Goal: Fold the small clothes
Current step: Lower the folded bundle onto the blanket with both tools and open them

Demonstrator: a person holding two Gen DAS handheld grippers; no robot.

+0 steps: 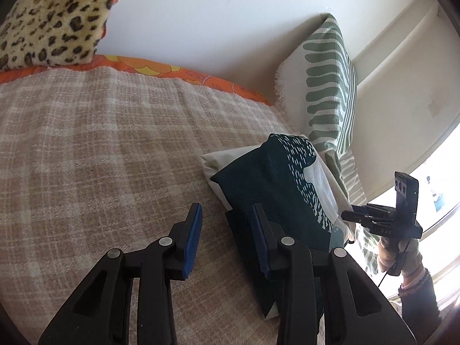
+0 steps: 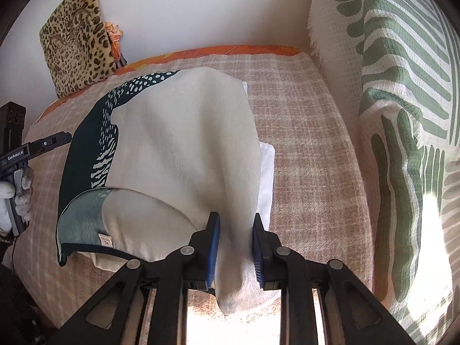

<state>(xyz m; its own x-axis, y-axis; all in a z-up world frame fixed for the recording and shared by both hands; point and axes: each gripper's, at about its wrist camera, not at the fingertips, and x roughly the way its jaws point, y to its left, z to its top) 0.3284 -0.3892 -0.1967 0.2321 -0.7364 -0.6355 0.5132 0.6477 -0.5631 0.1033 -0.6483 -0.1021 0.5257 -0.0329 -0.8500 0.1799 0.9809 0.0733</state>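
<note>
So the whole thing happens on a bed with a beige plaid blanket point(image 2: 302, 143), and the landmark here is the small garment point(image 2: 178, 143), a cream piece with a dark green patterned edge lying roughly in the middle of that blanket. Far left of the garment, propped against the wall, there's a leopard-print cushion point(image 2: 77, 37), out of the way, with a strip of orange sheet point(image 2: 230, 49) peeking out along the wall behind the blanket. Next, just left of the garment, the left gripper point(image 1: 227, 241) has its jaws apart with nothing between them; one blue pad sits beside the garment's dark edge and the other hangs over bare blanket, so it looks like it's lining up to catch that edge, not holding it. A gloved hand point(image 2: 17, 198) carries it. Moving onto the garment itself: it's partly doubled over, a cream flap lifted across the lower layer with the small label showing, which reads to me as a fold in progress. At the garment's near right corner the right gripper point(image 2: 234, 247) has a bunched bit of cream cloth running between its pads, but there's still some gap, so honestly can't tell if it's really pinching or just straddling it. Right of the garment, a green leaf-print pillow point(image 2: 402, 100) leans on the wall.
</note>
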